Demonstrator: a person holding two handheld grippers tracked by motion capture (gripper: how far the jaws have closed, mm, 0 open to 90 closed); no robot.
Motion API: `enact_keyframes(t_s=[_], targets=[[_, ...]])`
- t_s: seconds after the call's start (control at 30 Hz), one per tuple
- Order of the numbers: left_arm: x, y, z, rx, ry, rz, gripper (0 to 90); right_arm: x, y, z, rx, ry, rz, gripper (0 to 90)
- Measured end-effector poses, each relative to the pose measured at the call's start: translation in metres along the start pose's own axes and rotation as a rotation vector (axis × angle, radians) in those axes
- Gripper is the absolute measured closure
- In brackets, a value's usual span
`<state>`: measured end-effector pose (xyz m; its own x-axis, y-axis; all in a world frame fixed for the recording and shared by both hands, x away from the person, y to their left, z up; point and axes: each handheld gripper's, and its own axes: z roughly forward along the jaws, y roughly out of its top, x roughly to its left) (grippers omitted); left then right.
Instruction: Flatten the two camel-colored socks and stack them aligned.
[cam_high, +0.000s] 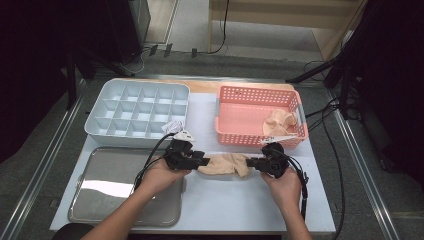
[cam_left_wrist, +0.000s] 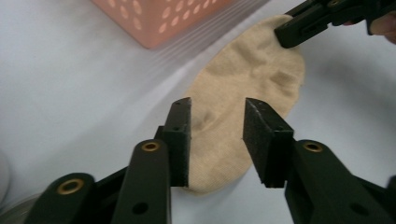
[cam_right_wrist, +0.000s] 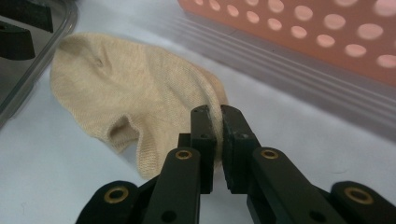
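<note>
A beige sock (cam_high: 225, 164) lies flat on the white table between my two grippers. My left gripper (cam_high: 204, 161) is at the sock's left end. In the left gripper view its jaws (cam_left_wrist: 217, 121) stand apart over the sock (cam_left_wrist: 252, 79), and the pads do not press on it. My right gripper (cam_high: 251, 162) holds the sock's right end. In the right gripper view its jaws (cam_right_wrist: 219, 119) are shut on the edge of the sock (cam_right_wrist: 140, 88). The right gripper (cam_left_wrist: 292, 32) also shows at the far end of the sock in the left gripper view.
A pink perforated basket (cam_high: 235, 130) stands just behind the sock, with more beige socks (cam_high: 280, 122) inside. A white compartment box (cam_high: 137, 107) sits at the back left. A metal tray (cam_high: 115, 195) lies at the front left, under my left hand.
</note>
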<state>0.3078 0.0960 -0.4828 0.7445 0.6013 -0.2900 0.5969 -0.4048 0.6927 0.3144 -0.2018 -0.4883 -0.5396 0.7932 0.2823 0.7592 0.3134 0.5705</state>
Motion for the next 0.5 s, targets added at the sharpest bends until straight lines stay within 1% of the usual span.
enact_keyframes(t_s=[0.07,0.17,0.2,0.27,0.37,0.5], targets=[[-0.003,0.001,0.004,0.016,-0.002,0.019,72.6,0.0,0.0,0.0,0.002,0.002,0.003,85.7],[-0.006,0.002,0.011,0.028,-0.014,0.032,76.4,0.0,0.001,0.0,0.001,0.005,0.005,85.7],[-0.006,0.003,0.013,0.036,-0.013,0.04,76.8,0.0,0.001,0.0,0.001,0.006,0.007,85.7],[-0.008,0.004,0.016,0.032,-0.018,0.037,77.0,0.0,0.001,-0.001,0.003,0.008,0.01,85.7],[-0.011,0.007,0.02,0.037,-0.019,0.051,77.0,0.0,0.002,-0.001,0.001,0.01,0.012,85.7],[-0.011,0.01,0.027,0.029,-0.02,0.04,76.2,0.0,0.002,-0.001,0.001,0.004,0.004,85.8]])
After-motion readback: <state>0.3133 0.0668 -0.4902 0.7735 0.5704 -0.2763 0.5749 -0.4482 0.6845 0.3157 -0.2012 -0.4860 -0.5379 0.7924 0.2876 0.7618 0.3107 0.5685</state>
